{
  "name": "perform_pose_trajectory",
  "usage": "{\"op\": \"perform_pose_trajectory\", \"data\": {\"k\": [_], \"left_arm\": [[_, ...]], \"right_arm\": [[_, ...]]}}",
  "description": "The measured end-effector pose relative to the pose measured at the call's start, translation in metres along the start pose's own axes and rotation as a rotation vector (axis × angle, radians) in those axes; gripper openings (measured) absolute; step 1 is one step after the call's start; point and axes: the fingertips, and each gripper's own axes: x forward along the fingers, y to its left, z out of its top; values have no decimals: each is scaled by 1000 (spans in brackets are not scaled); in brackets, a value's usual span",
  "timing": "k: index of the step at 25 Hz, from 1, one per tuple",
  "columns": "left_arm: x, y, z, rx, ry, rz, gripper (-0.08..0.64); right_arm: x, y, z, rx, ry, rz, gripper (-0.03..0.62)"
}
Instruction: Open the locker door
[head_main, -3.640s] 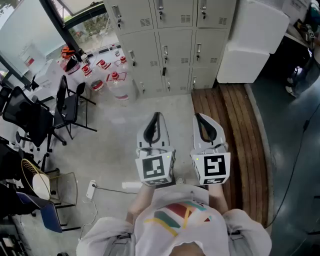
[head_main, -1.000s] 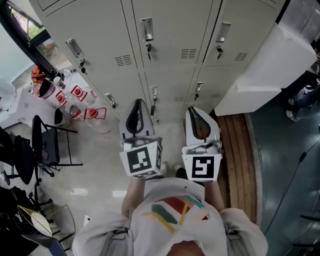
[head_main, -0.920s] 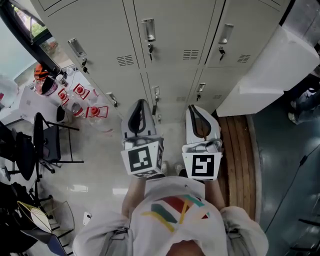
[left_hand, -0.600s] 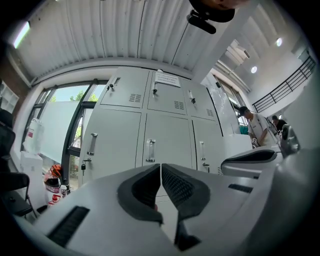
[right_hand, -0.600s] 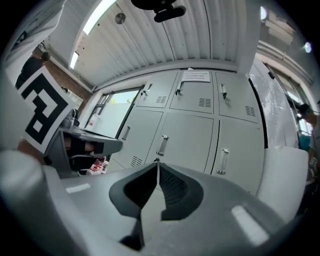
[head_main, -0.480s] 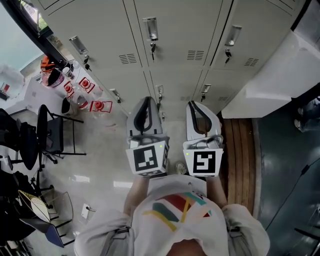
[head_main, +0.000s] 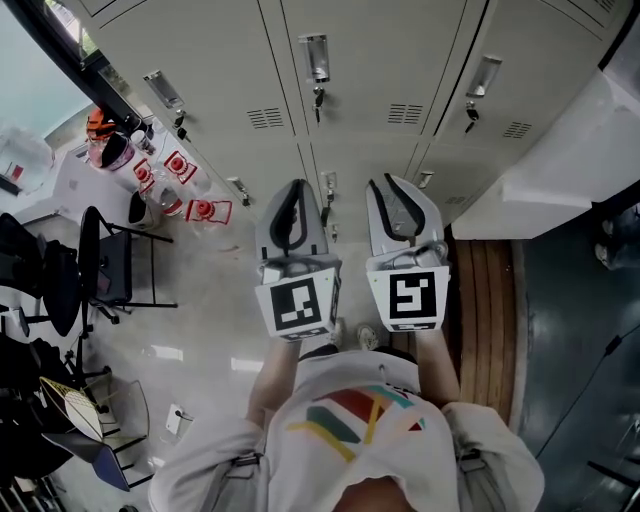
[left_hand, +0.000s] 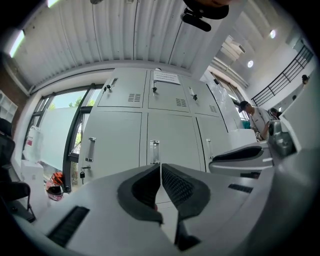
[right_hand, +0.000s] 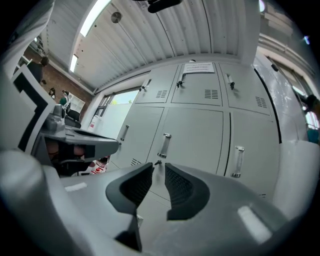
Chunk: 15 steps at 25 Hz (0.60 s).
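A bank of grey locker doors (head_main: 370, 60) stands shut right in front of me. The middle door has an upright handle (head_main: 317, 55) with a key (head_main: 318, 97) hanging under it. The same handle (left_hand: 155, 151) shows just above my left gripper (left_hand: 160, 167), whose jaws are shut with nothing in them. My right gripper (right_hand: 159, 167) has just been opening; its jaws stand a little apart with nothing between them, and it points at a handle (right_hand: 164, 145) and key (right_hand: 157, 162). Both grippers (head_main: 293, 188) (head_main: 390, 183) are held side by side, short of the doors.
Water jugs with red labels (head_main: 205, 210) stand on the floor at the left by a dark chair (head_main: 110, 260). A white block (head_main: 570, 170) leans by the lockers at the right, above wooden boards (head_main: 490, 290). A person (left_hand: 252, 112) stands far off.
The person has walked up to the lockers, which now fill the top of the head view. Both grippers have moved forward toward the doors.
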Motion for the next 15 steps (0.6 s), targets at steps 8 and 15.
{"op": "perform_pose_trajectory", "data": {"k": [8, 15], "left_arm": [[24, 14, -8, 71, -6, -9, 21], [53, 33, -17, 71, -18, 2, 21]], "right_arm": [[61, 5, 3, 226, -25, 65, 103], [137, -7, -8, 514, 25, 88, 103]]}}
